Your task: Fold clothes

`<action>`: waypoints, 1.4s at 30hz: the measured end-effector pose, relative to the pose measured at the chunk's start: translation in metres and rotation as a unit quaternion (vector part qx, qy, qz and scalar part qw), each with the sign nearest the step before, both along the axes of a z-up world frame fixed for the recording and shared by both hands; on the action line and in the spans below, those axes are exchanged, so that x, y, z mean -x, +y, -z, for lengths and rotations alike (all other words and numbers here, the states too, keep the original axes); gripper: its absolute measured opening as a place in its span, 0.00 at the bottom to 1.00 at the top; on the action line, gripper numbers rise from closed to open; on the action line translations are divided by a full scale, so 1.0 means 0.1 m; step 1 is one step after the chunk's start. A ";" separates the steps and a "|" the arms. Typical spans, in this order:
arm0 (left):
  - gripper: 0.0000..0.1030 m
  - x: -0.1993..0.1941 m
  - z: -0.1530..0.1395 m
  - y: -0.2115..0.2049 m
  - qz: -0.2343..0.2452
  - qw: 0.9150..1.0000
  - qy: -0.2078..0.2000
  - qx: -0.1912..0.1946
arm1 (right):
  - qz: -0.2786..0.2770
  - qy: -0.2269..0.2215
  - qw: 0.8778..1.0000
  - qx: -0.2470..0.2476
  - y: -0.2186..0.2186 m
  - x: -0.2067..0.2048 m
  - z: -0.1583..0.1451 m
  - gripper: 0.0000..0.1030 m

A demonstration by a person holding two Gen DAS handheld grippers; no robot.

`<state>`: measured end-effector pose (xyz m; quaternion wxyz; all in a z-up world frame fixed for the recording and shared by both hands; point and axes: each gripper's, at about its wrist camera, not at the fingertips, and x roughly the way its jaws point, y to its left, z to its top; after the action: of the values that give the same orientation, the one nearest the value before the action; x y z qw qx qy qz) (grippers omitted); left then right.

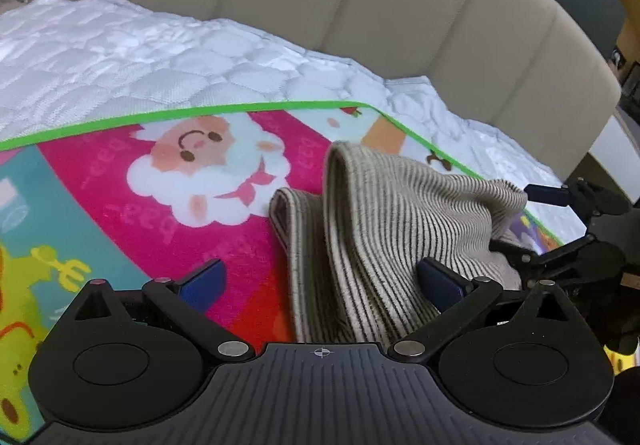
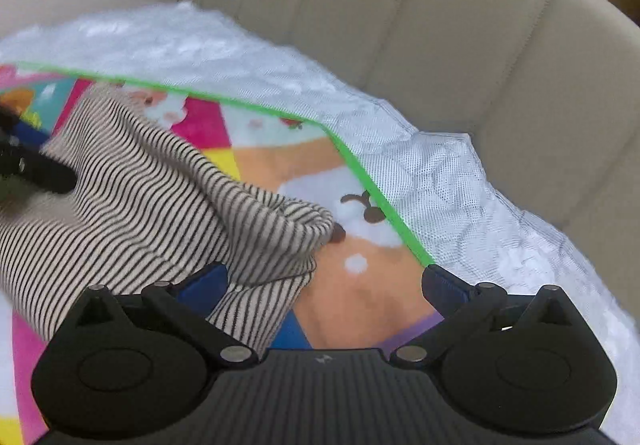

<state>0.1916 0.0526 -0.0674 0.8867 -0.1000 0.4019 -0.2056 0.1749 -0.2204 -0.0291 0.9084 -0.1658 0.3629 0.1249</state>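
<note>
Hovering over striped garment [image 1: 384, 221] bunched on play mat [image 1: 132, 229], your left tongs [image 1: 320, 281] and right tongs [image 2: 324, 281] gape wide, gripping nothing; cloth lies unfolded.

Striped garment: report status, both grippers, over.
Left gripper open, right gripper open, neither gripping. Striped garment bunched on the colourful mat, unfolded. Nothing in the way.
</note>
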 end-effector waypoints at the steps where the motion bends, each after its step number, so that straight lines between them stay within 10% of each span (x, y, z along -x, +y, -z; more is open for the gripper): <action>1: 1.00 -0.01 0.01 0.01 -0.001 1.000 0.001 0.003 | 0.005 -0.002 1.000 -0.005 -0.01 0.00 0.03 1.00; 15: 1.00 -0.01 0.04 0.04 -0.002 1.000 0.005 0.006 | 0.078 -0.031 0.992 -0.097 -0.15 0.00 -0.30 1.00; 27: 1.00 -0.04 0.04 0.06 -0.008 1.000 0.006 0.011 | 0.110 -0.012 0.994 -0.019 0.08 -0.48 0.11 1.00; 35: 1.00 -0.04 0.04 0.05 -0.009 1.000 0.006 0.008 | 0.139 0.045 0.982 -0.123 -0.05 0.09 -0.17 1.00; 42: 1.00 -0.04 0.04 0.00 -0.011 1.000 -0.002 -0.005 | 0.172 0.036 0.974 -0.140 0.01 0.33 0.20 1.00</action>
<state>0.1953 0.0528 -0.0716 0.8904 -0.0996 0.3997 -0.1939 0.1420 -0.2194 -0.0487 0.9170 0.0328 0.3969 0.0228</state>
